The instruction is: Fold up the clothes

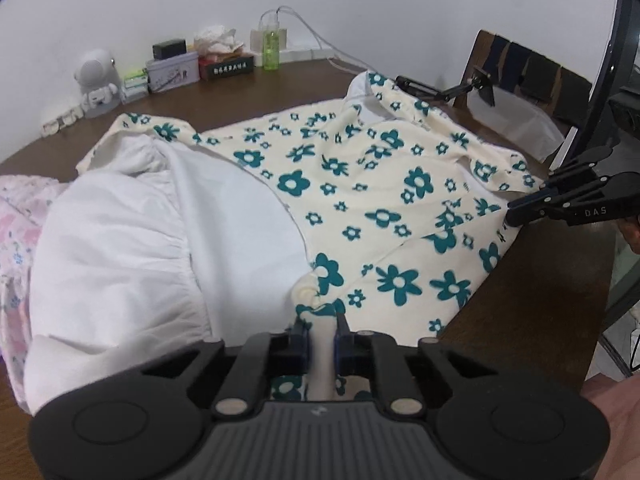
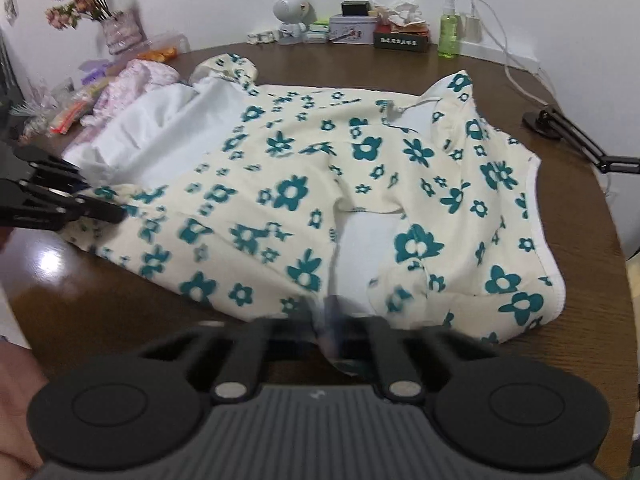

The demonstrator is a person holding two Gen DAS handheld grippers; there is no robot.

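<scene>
**Both grippers pinched on the flowered garment**

While the cream garment printed with teal flowers (image 1: pixel 360 184) lies spread and rumpled across the dark brown wooden table (image 1: pixel 552 280), you have a pinch of its cloth in each tool. Your left gripper (image 1: pixel 322 330) has its jaws drawn almost together on a bunched fold of the cream cloth at the near edge, beside the garment's white lining (image 1: pixel 224 216), which is turned up and exposed. In the right wrist view, your right gripper (image 2: pixel 334 320) is blurred, but its jaws sit nearly closed with a fold of the fabric's near hem between them, where a patch of white inner side shows.

Each tool is visible from the other's camera: the right gripper reaches the garment's edge at the right side of the left view, and the left gripper touches the edge at the left side of the right view.

Along the wall at the table's far side stand a white astronaut figure (image 2: pixel 290 14), a grey tin box (image 2: pixel 354 28), a green transparent bottle (image 2: pixel 448 34) and a vase of dried pink flowers (image 2: pixel 116 30). A pink floral cloth (image 2: pixel 136 80) lies beside the garment's far left corner.
</scene>
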